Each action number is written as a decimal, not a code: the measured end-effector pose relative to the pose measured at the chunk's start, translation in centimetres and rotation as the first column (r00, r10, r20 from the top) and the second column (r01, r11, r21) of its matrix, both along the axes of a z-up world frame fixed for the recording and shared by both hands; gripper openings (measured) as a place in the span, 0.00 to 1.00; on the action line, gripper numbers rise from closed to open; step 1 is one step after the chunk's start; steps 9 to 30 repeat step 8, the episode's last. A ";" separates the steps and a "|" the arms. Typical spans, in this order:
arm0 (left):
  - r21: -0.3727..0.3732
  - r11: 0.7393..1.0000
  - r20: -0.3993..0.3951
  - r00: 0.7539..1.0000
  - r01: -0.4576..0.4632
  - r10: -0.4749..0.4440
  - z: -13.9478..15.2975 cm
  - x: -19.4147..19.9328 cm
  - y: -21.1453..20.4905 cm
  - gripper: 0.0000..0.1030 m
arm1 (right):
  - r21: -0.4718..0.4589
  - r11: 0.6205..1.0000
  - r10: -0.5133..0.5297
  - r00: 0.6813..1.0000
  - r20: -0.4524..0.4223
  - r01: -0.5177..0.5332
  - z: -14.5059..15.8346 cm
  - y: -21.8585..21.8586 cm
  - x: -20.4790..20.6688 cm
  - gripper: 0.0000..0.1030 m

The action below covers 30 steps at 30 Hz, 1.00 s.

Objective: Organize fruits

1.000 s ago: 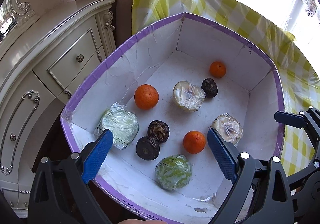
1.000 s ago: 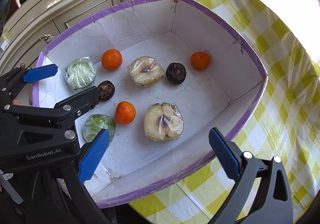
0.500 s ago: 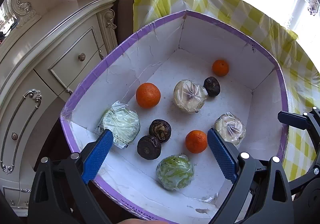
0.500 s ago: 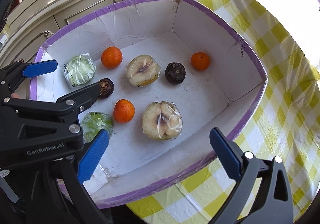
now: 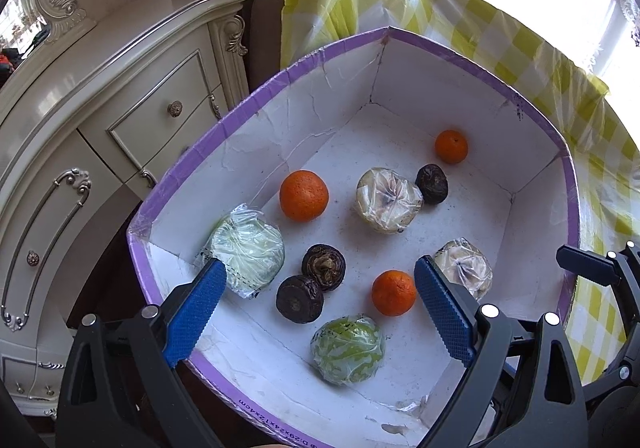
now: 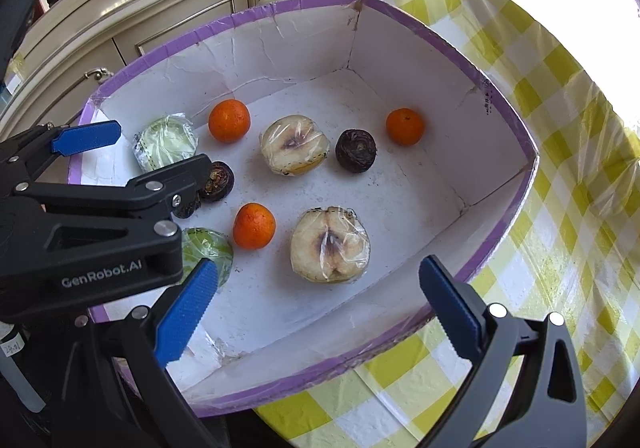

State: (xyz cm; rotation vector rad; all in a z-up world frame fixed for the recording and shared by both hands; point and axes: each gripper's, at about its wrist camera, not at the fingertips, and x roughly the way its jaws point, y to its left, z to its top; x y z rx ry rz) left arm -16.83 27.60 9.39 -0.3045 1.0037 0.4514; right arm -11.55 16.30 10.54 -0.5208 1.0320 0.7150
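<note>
Left wrist view: left gripper (image 5: 316, 306) spread wide, holding nothing, over lower edge of the purple-rimmed box (image 5: 256, 104); fruits scattered on its floor, not grouped: oranges (image 5: 304, 195) centre, dark fruits (image 5: 323, 267) paired lower centre, wrapped green halves (image 5: 347, 350) bottom.
Right wrist view: right gripper (image 6: 318, 306) likewise spread and empty at lower frame, near wrapped apple half (image 6: 329, 250); checked tablecloth (image 6: 560, 208) at right; both poised above, likely choosing a pick.
</note>
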 end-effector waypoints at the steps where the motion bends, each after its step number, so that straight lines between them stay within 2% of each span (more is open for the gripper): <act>1: 0.051 0.998 -0.005 1.000 -0.030 0.030 0.6 -0.1 -0.3 0.89 | 0.038 0.999 -0.002 1.000 -0.009 0.002 0.5 -0.5 0.0 0.98; 3: 0.155 0.985 0.017 0.997 -0.071 0.069 2.5 -0.4 -1.6 0.88 | 0.116 0.993 -0.003 1.000 -0.002 0.003 2.0 -1.8 -0.3 0.98; 4: 0.183 0.981 0.049 0.997 -0.064 0.056 3.7 -0.5 -2.6 0.89 | 0.158 0.987 -0.016 1.000 0.019 0.013 3.0 -2.9 -0.5 0.98; 6: 0.218 0.976 0.121 0.993 -0.017 -0.009 6.0 -0.6 -5.4 0.90 | 0.239 0.970 -0.065 0.996 0.066 0.048 4.8 -5.9 -0.8 0.98; 8: 0.235 0.969 0.183 0.976 0.077 -0.121 7.5 -0.2 -9.0 0.90 | 0.296 0.949 -0.148 0.984 0.103 0.112 5.5 -9.7 -0.6 0.98; 30: 0.235 0.969 0.183 0.976 0.077 -0.121 7.5 -0.2 -9.0 0.90 | 0.296 0.949 -0.148 0.984 0.103 0.112 5.5 -9.7 -0.6 0.98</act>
